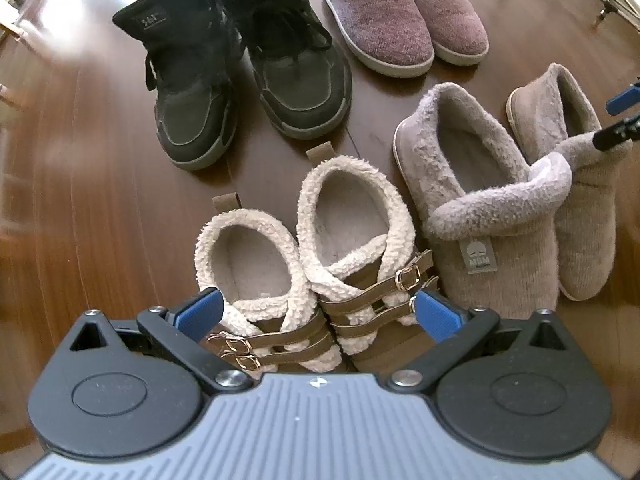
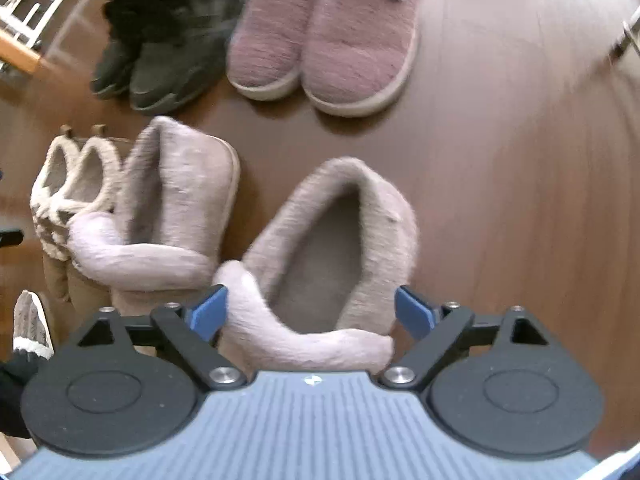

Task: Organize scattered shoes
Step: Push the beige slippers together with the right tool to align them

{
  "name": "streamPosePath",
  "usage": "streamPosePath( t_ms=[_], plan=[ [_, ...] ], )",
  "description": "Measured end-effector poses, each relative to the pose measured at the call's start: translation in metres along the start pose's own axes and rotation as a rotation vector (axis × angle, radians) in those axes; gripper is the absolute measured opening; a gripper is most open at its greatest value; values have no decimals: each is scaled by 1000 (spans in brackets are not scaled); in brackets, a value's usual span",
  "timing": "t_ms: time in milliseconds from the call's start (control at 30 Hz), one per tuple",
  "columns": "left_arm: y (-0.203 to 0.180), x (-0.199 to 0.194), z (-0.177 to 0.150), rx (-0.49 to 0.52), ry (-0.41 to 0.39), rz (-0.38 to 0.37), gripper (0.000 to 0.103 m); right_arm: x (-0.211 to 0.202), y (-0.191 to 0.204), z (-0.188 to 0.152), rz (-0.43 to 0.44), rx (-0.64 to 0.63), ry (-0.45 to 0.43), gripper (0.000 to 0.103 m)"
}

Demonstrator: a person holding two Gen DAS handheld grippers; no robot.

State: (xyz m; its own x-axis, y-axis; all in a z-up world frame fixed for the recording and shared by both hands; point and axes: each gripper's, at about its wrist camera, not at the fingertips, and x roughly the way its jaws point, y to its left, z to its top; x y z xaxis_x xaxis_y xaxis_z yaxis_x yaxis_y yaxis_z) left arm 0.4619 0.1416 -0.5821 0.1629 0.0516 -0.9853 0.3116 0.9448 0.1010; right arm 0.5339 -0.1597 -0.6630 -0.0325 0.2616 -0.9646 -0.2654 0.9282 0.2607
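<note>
Shoes (image 1: pixel 312 264) paired on wooden floor (image 1: pixel 100 200), left tool (image 1: pixel 318 310) wide open, right tool (image 2: pixel 310 310) open astride grey boot (image 2: pixel 332 248)

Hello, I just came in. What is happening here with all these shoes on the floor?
A person is tidying shoes into pairs on a wooden floor, holding tongs in each hand. The black sneakers and the mauve slippers already stand paired at the back. The left tongs are open around the fleece-lined buckle boots. The right tongs are open around one grey knit boot; its partner sits apart beside it, so that pair is not yet lined up.
</note>
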Motion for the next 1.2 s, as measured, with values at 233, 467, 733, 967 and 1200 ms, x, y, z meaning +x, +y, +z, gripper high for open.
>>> streamPosePath(
  t_ms=[233,467,733,967,1200],
  plan=[
    [-2,1,2,-1,-1,3,103,27,6,13,91,-1,66,96],
    [-3,2,2,-6,6,5,103,30,47,-2,138,-150,92,82],
    [-5,0,-5,-6,13,3,103,-6,21,-15,70,41,-39,88],
    [-7,-1,-3,8,8,14,103,5,-40,-19,143,245,-24,101],
    [-19,1,-2,34,14,13,103,20,-24,-13,199,165,6,101]
  ],
)
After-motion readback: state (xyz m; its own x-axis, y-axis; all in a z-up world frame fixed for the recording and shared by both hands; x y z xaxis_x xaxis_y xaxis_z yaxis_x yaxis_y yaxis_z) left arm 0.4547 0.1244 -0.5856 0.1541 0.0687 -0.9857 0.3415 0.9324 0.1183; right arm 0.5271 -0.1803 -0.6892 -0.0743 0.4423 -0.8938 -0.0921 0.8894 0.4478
